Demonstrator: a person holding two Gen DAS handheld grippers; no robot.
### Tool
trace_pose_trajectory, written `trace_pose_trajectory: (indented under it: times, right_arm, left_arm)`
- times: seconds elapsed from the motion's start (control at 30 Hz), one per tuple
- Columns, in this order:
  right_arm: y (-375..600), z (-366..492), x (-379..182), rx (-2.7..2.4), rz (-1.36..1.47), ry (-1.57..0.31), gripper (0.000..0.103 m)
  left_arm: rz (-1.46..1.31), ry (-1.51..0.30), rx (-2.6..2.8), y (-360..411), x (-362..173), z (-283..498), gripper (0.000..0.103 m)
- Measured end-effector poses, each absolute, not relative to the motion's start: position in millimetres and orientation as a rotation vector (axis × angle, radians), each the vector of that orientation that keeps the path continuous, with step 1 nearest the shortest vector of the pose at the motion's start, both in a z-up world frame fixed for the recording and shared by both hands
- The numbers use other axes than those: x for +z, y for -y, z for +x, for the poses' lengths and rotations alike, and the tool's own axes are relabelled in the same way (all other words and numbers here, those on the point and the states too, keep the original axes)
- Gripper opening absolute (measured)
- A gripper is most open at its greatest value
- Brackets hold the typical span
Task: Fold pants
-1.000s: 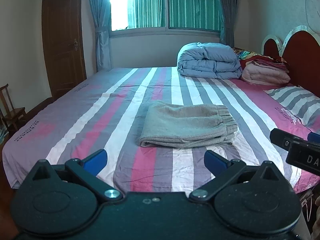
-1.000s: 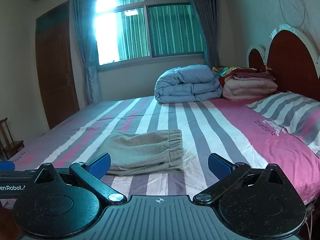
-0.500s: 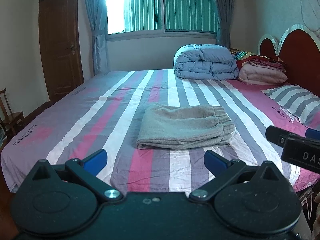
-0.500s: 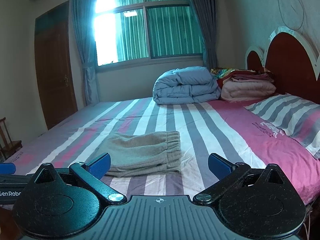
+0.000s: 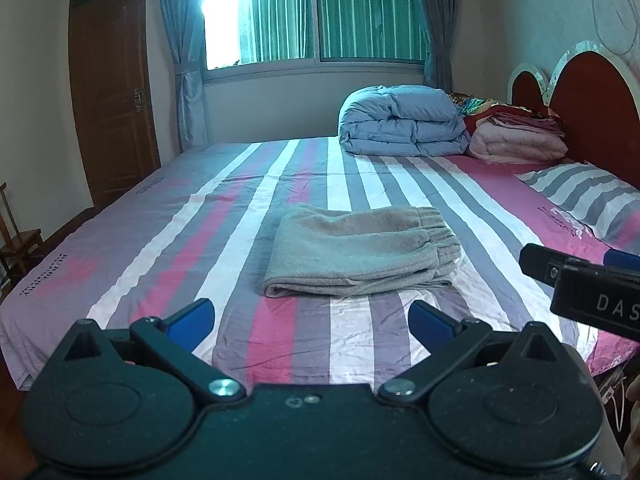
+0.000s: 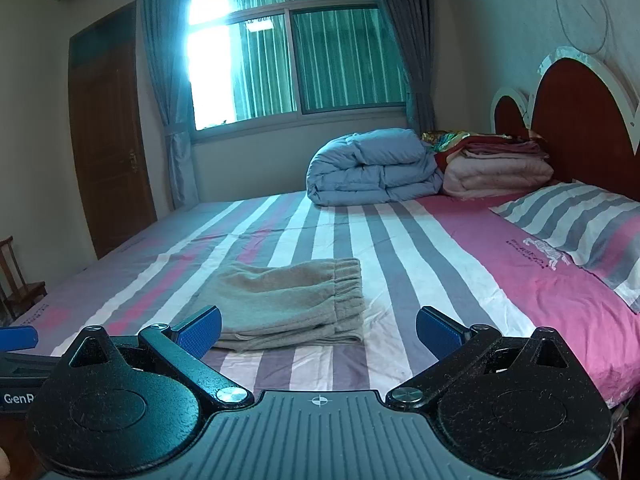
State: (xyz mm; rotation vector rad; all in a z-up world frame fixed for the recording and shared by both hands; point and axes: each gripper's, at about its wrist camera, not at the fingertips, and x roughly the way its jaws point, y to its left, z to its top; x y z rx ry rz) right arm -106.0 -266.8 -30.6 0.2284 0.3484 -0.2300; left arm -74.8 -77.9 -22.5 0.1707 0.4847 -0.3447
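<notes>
Grey fleece pants (image 5: pixel 360 252) (image 6: pixel 290 306) lie folded into a neat rectangle on the striped bed sheet (image 5: pixel 200 240), elastic waistband to the right. My left gripper (image 5: pixel 311 320) hovers open in front of the bed's near edge, short of the pants, nothing between its blue pads. My right gripper (image 6: pixel 318 328) is open too and empty, held just before the pants' near right corner. The right gripper's side (image 5: pixel 580 280) shows at the right edge of the left wrist view; the left gripper's tip (image 6: pixel 18 338) shows at the left edge of the right wrist view.
A rolled blue duvet (image 5: pixel 402 120) and a stack of pink blankets (image 5: pixel 516 140) sit at the far end near the red headboard (image 5: pixel 588 104). A striped pillow (image 6: pixel 580 224) lies at right. A wooden door (image 5: pixel 112 100) and chair (image 5: pixel 16 240) stand left.
Both grippers have risen and pulled back slightly from the bed, staying open. The folded pants have not moved.
</notes>
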Motion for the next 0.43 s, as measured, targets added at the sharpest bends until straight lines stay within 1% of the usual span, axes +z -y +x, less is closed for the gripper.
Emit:
trace_pose_trajectory:
  times: [0.2, 0.33, 0.4, 0.43]
  right_arm:
    - [264, -107, -29, -0.230, 0.222, -0.347, 0.102]
    - [266, -108, -29, -0.238, 0.223, -0.339, 0.103]
    - [267, -109, -28, -0.243, 0.220, -0.335, 0.102]
    - [268, -108, -28, -0.244, 0.222, -0.332, 0.103]
  left_arm:
    - [0.172, -0.480, -0.364, 82, -23, -75, 0.096]
    - [0.164, -0.430, -0.364, 87, -20, -76, 0.091]
    - [0.161, -0.439, -0.366, 90, -20, -72, 0.093]
    - [0.160, -0.451, -0.366, 92, -19, -68, 0.097]
